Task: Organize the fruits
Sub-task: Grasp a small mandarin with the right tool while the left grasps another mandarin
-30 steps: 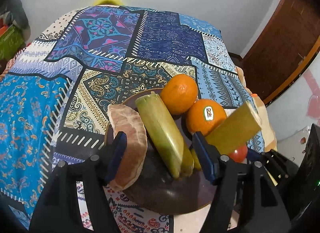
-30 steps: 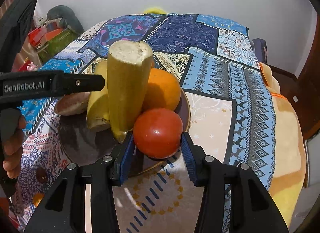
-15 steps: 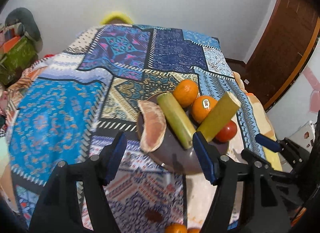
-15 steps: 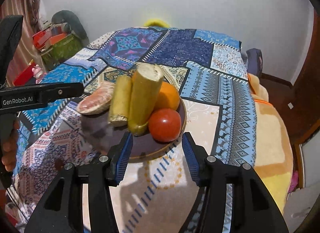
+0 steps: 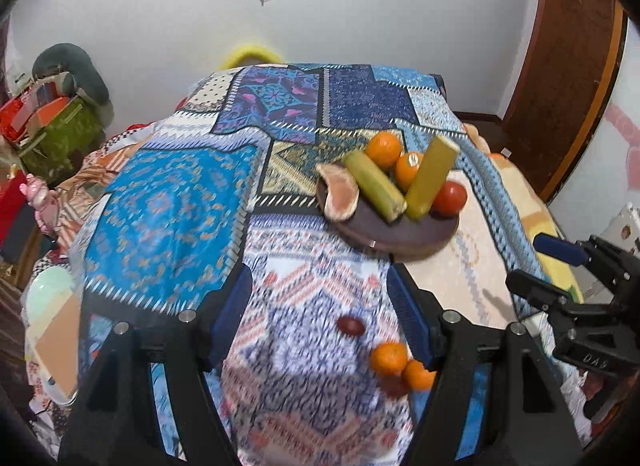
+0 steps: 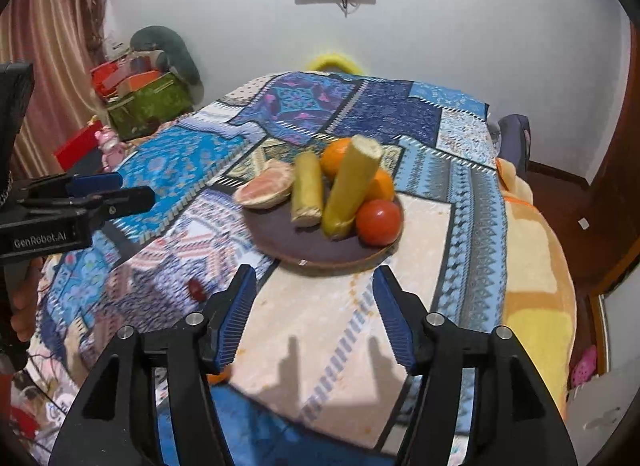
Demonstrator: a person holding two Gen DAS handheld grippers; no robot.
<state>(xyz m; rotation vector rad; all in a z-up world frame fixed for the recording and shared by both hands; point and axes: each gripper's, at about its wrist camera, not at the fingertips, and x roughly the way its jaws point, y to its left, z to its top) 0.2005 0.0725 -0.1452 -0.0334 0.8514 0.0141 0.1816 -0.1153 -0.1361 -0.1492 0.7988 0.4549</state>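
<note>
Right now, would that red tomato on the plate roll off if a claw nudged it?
Probably. The tomato is round and smooth, sitting near the plate rim, which looks low. Its glossy skin may also slip.

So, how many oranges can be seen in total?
4: two oranges on the plate, one behind, one stickered; two loose on the blanket and. Others may be hidden.

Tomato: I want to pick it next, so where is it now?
The tomato sits at the right edge of the brown plate, against the upright banana piece and in front of an orange.
</note>
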